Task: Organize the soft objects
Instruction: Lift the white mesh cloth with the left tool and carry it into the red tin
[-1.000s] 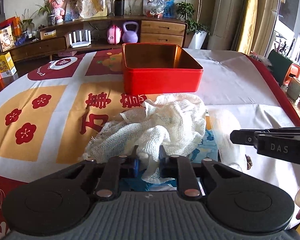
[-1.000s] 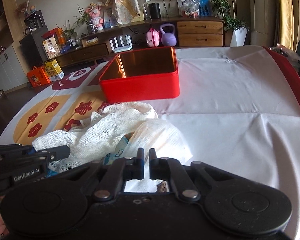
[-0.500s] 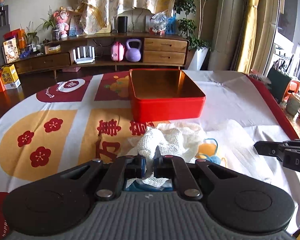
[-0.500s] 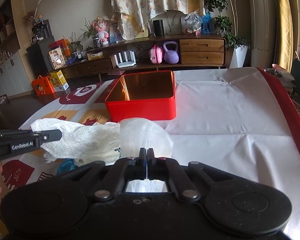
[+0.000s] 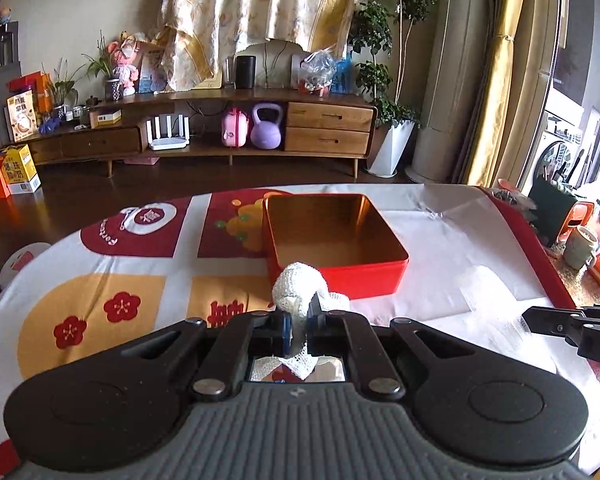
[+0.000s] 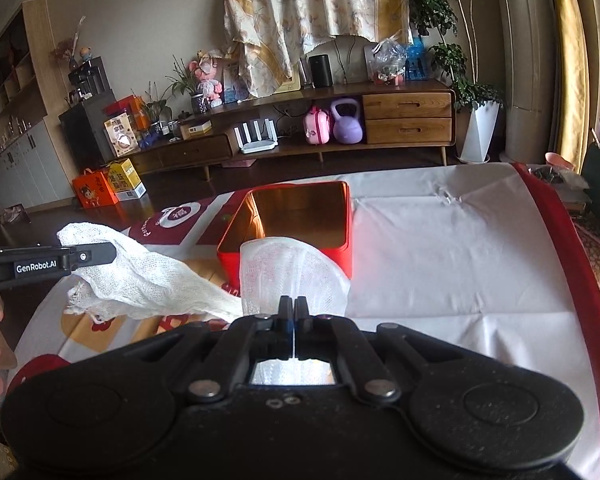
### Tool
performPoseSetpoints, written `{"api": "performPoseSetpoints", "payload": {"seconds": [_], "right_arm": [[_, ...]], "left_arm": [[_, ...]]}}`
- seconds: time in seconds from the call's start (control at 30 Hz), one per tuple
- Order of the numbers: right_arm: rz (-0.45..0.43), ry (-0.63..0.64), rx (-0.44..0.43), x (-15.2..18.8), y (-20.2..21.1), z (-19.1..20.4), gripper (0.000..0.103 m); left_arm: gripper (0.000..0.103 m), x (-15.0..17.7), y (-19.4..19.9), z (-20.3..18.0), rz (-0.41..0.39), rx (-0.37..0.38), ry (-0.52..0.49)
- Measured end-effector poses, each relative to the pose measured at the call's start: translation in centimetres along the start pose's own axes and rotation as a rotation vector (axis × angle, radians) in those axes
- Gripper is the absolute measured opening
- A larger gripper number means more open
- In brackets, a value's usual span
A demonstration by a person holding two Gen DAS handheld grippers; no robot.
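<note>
A white gauze cloth [image 6: 148, 280] hangs stretched in the air between both grippers. My left gripper [image 5: 299, 322] is shut on one bunched end of the cloth [image 5: 296, 292]. My right gripper [image 6: 294, 312] is shut on the other end, which fans up in front of it [image 6: 288, 272]. The left gripper also shows at the left of the right wrist view [image 6: 44, 266]; the right gripper shows at the right of the left wrist view [image 5: 572, 326]. An open red tin box [image 5: 376, 276] with a gold inside stands on the table just beyond the cloth; it also shows in the right wrist view [image 6: 342, 258].
The table wears a white, red and yellow printed cloth [image 5: 100, 304] with a red border on the right [image 6: 556, 248]. A wooden sideboard [image 5: 228, 140] with clutter stands across the room. Cups and a rack [image 5: 580, 240] sit beyond the table's right edge.
Both grippers have risen, lifting the gauze cloth off the table and pulling it out between them. The blue-patterned item that lay under it is out of view.
</note>
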State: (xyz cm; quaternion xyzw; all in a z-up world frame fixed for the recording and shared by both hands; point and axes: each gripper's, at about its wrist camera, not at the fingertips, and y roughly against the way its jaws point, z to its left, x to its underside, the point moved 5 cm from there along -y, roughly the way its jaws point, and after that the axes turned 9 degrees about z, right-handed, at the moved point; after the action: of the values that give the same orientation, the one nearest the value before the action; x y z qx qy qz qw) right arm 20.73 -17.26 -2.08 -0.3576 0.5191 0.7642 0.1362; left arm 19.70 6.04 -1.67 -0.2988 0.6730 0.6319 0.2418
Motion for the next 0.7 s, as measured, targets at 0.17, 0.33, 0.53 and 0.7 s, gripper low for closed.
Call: {"api": "performPoseSetpoints", "payload": {"seconds": [0.17, 0.33, 0.53, 0.7], "right_arm": [[0.000, -0.006, -0.004, -1.9, -0.7, -0.1, 0.000], [-0.014, 0.019, 0.007, -4.0, -1.4, 0.3, 0.000], [-0.029, 0.041, 0.022, -6.9, -2.7, 0.4, 0.000], [-0.033, 0.043, 0.027, -9.0, -4.1, 0.3, 0.000]], "left_arm": [[0.007, -2.8, -0.1, -0.6, -0.003, 0.007, -0.035], [0.007, -5.9, -0.5, -0.9, -0.019, 0.024, -0.058], [0.007, -9.8, -0.9, -1.7, -0.067, 0.030, -0.091], [0.007, -12.2, -2.2, -3.0, -0.104, 0.018, -0.134]]}}
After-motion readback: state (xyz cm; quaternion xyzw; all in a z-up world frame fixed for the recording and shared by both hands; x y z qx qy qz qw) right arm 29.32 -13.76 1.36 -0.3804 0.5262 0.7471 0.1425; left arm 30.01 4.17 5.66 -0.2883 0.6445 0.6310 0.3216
